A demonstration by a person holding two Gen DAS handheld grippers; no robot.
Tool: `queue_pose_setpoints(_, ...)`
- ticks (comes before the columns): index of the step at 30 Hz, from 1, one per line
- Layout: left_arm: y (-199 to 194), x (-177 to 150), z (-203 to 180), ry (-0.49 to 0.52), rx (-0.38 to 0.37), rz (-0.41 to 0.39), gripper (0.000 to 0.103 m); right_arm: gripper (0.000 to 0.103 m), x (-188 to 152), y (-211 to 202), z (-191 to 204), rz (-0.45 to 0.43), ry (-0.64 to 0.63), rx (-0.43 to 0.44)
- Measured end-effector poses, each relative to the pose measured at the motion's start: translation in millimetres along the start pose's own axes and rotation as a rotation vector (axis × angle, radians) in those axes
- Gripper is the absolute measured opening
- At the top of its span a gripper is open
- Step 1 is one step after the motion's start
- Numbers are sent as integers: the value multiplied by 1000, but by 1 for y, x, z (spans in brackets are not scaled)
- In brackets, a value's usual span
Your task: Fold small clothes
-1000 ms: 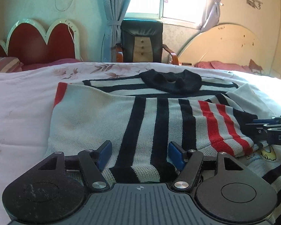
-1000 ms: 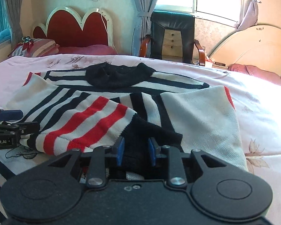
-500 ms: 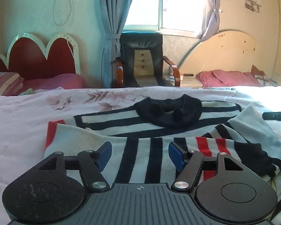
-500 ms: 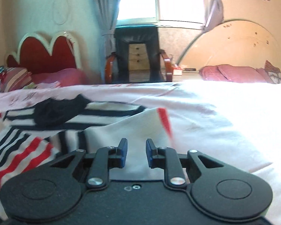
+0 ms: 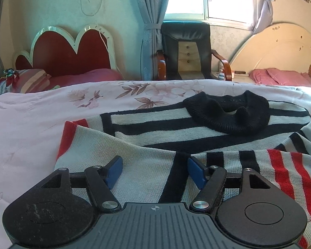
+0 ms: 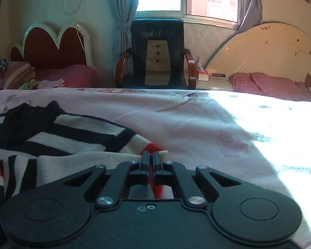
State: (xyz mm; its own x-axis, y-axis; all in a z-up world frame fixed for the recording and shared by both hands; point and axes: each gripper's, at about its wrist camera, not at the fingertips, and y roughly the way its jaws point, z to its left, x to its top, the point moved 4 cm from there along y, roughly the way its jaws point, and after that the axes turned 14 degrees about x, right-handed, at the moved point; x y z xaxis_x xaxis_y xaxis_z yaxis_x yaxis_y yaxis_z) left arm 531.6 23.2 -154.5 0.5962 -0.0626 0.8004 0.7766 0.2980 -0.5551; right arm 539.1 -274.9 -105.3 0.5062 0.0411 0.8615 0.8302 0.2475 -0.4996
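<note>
Red hem edge of striped knit sweater [image 6: 72,159] is pinched by just-closed right gripper [image 6: 150,159]; left gripper [image 5: 154,167] (jaws spread, empty) is held over sweater's pale panel.

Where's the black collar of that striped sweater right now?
The black collar lies on the far part of the striped sweater, spread on the pink floral bedspread, in front of the black armchair. The right-wrist view shows it far left.
</note>
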Motion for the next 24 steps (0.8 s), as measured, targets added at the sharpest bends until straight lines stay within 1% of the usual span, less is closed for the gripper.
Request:
queue_pose_setpoints(3, -7, 3, 3, -11, 3, 19, 69, 4, 2, -6, -1, 3, -9, 5)
queue_pose_setpoints(4, -16, 4, 6, -23, -7, 11, 69, 9, 3, -14, -1, -1, 1, 8)
queue_pose_setpoints(5, -28, 3, 9, -31, -25, -19, 69, 17, 2, -27, 0, -23, 12, 15)
queue_pose_setpoints(6, -39, 1, 12, -26, -37, -43, 69, 17, 1, -41, 1, -47, 21, 30)
queue_pose_setpoints(8, -61, -10, 17, 0, -37, -61, 69, 15, -9, -69, 6, -64, 27, 68)
queue_pose_setpoints(10, -78, -25, 25, 13, -49, -57, 69, 14, -24, -98, 17, -64, 11, 95)
queue_pose_setpoints(12, -91, -43, 32, 26, -53, -33, 69, 15, -44, -121, 28, -47, 3, 111)
queue_pose_setpoints(14, -101, -60, 39, 41, -59, -19, 69, 15, -63, -133, 39, 1, -14, 118)
queue_pose_setpoints(15, -106, -65, 42, 47, -56, -16, 69, 16, -73, -134, 43, 34, -21, 107)
queue_pose_setpoints(16, -112, -70, 46, 54, -55, 2, 69, 19, -81, -137, 47, 50, -29, 81)
queue_pose_setpoints(17, -120, -72, 50, 58, -53, 9, 70, 19, -84, -143, 50, 54, -21, 63)
queue_pose_setpoints(18, -128, -74, 54, 58, -53, 4, 70, 19, -84, -151, 52, 56, 14, 69)
queue_pose_setpoints(19, -139, -78, 60, 54, -56, -2, 71, 19, -84, -162, 56, 40, 39, 74)
queue_pose_setpoints(20, -150, -83, 66, 51, -58, 2, 83, 23, -84, -176, 62, 18, 52, 74)
queue_pose_setpoints(21, -159, -88, 71, 53, -62, 2, 88, 24, -88, -188, 68, 13, 61, 78)
queue_pose_setpoints(22, -171, -95, 78, 62, -67, -4, 90, 25, -92, -200, 73, 16, 79, 90)
queue_pose_setpoints(24, -190, -110, 91, 79, -66, 5, 90, 25, -104, -222, 82, 23, 136, 137)
